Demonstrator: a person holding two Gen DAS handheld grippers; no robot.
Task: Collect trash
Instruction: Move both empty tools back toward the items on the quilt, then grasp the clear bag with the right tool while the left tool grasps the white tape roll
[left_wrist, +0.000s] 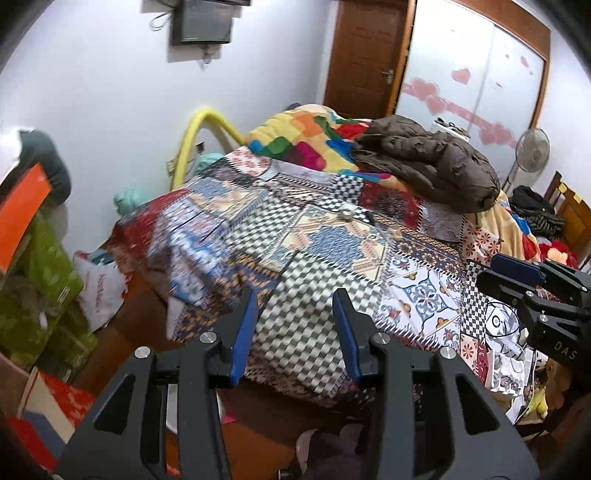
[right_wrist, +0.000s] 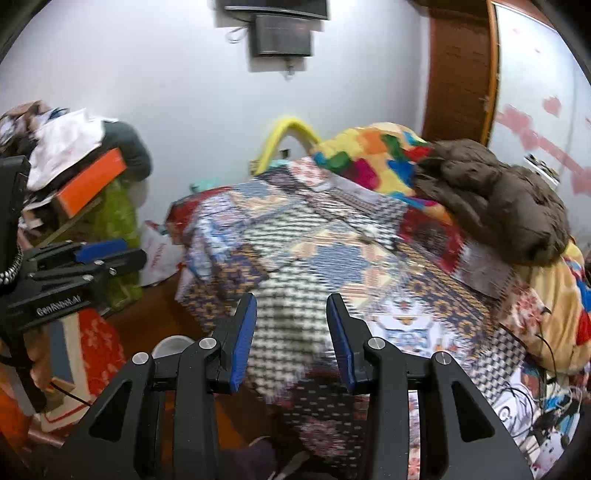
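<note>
Hovering past the bed's (left_wrist: 258, 236) near edge, left gripper (left_wrist: 295, 306) and right gripper (right_wrist: 291, 310) both spread, empty, need lining up squarely on the small silvery scrap (left_wrist: 347, 212) mid-bedspread, likely trash.

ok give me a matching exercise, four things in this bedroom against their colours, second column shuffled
Things:
1. jacket heaped on the bed
2. curved tube by the wall
3. door
4. box on the pile at the left

Colours:
A. orange
B. reddish-brown wood
C. dark brown
D. yellow

Pairs: 1-C, 2-D, 3-B, 4-A
</note>
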